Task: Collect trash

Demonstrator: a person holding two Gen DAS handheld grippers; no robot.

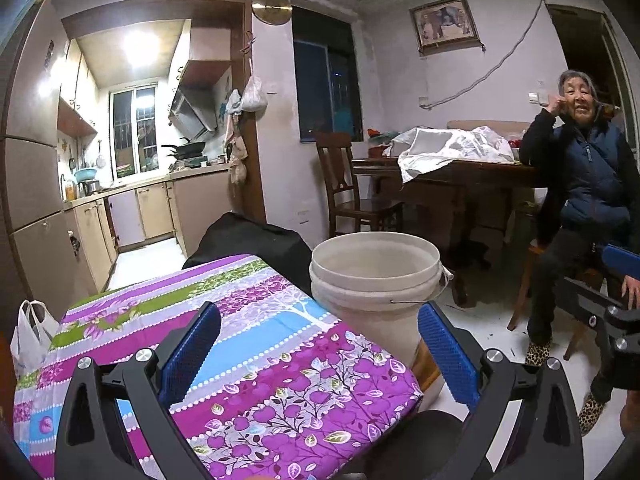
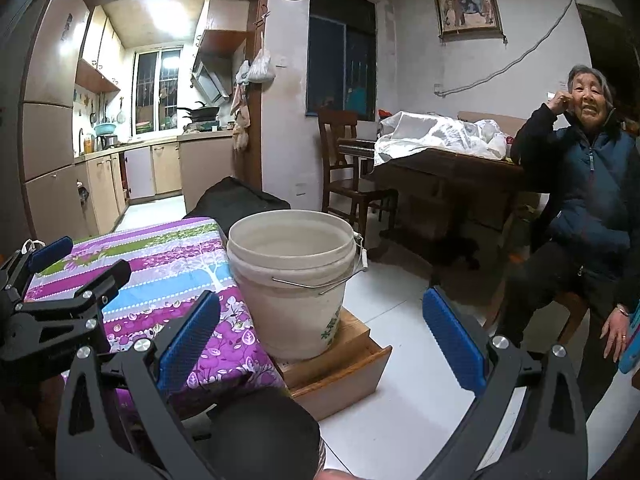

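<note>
The left gripper [image 1: 320, 354] is held over a table with a purple flowered cloth [image 1: 256, 360], and its blue fingers [image 1: 190, 354] are spread wide with nothing between them. The right gripper [image 2: 320, 338] is spread wide too, and nothing is held in it. A white bucket [image 2: 290, 276] is seen just right of the table; no trash can be seen inside it or on the cloth. Only in the right view is it shown that the bucket is set on a low wooden box [image 2: 340, 368] on the white floor, and that green writing [image 2: 330, 326] is printed low on its side, too small to be read. In that view the left gripper [image 2: 60, 276] is seen at the left edge, over the cloth. Only in the left view is a white bag [image 1: 30, 336] shown by the far left corner of the table, and a bit of the right gripper [image 1: 612, 300] is seen at the right edge. A black bag [image 1: 248, 240] is laid behind the table. Farther off, a wooden chair [image 1: 348, 184] and a dark table [image 1: 460, 184] with white plastic [image 1: 448, 148] on it are seen. A person [image 1: 584, 184] is seated at the right, one hand raised. A kitchen [image 1: 136, 152] is seen far left, and an elephant picture [image 1: 444, 24] is hung on the wall.
</note>
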